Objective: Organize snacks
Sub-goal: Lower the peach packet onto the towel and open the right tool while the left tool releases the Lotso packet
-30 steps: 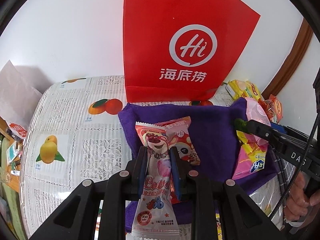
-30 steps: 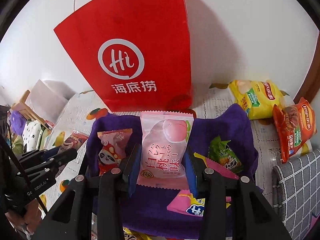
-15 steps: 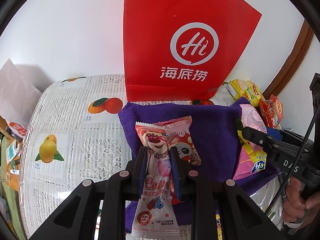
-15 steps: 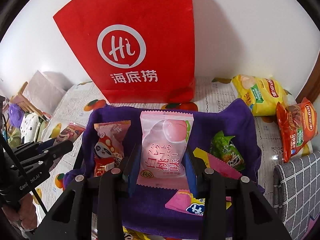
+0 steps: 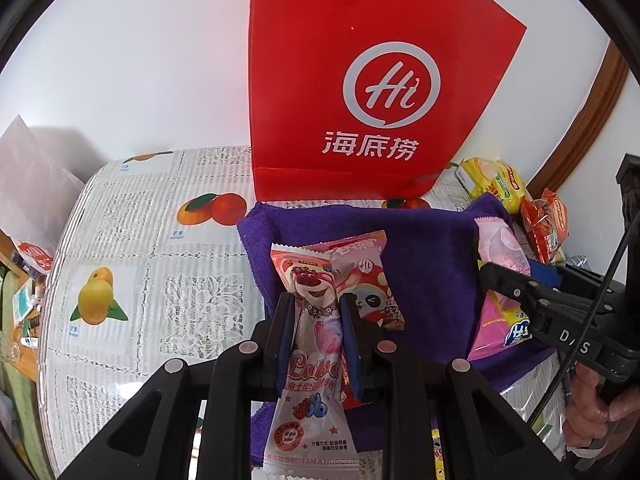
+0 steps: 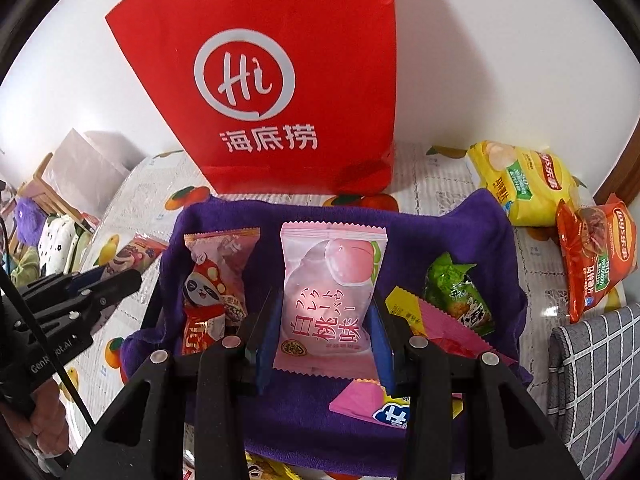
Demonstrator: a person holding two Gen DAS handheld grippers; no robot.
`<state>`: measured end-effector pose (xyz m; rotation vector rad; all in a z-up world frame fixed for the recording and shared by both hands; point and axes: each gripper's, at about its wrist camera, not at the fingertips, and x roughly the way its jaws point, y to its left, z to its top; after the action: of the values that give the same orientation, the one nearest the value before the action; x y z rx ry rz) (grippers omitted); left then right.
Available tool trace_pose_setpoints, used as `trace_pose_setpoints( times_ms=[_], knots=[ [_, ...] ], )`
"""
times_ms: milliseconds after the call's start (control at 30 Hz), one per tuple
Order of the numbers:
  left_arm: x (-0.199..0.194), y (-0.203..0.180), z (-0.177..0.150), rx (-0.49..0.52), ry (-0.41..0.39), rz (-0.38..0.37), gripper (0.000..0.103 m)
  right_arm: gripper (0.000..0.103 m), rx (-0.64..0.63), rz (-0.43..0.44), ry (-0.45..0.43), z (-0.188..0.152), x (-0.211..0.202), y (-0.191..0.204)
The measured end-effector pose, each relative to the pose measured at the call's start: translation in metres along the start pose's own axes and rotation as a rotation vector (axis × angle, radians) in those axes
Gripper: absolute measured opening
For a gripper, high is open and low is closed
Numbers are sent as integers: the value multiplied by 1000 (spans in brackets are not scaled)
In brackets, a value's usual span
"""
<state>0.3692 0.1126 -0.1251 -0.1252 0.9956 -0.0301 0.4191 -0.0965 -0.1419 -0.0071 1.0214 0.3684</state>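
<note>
The left gripper point(image 5: 314, 320) had its jaws clamped tight on a bear snack packet point(image 5: 314, 344), held over the near left edge of the purple towel point(image 5: 432, 256). The right gripper point(image 6: 324, 324) pinched a pink peach packet point(image 6: 332, 296) between jaws a little farther apart, above the towel's middle. A panda packet point(image 6: 212, 280) lay on the towel's left part, a green packet point(image 6: 456, 292) on its right. A red bag point(image 6: 280, 80) stood behind the towel.

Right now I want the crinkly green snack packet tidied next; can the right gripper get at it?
Probably not yet: the right gripper is shut on the pale pink peach packet. Otherwise the green snack packet lies uncovered on the purple towel.
</note>
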Motion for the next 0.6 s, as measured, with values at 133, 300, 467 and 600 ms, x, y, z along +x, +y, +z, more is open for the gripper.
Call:
trace_pose_setpoints(
  times_ms=[133, 300, 467, 600],
  knots=[
    [0, 2, 0, -5, -1, 1, 22, 41, -10, -2, 19, -1, 5, 3],
    [0, 2, 0, -5, -2, 1, 22, 41, -38, -6, 52, -4, 16, 12],
    [0, 2, 0, -5, -1, 1, 22, 41, -60, -9, 85, -7, 27, 19],
    [0, 2, -1, -5, -1, 1, 22, 41, -66, -16, 109, -10, 33, 19]
  ],
)
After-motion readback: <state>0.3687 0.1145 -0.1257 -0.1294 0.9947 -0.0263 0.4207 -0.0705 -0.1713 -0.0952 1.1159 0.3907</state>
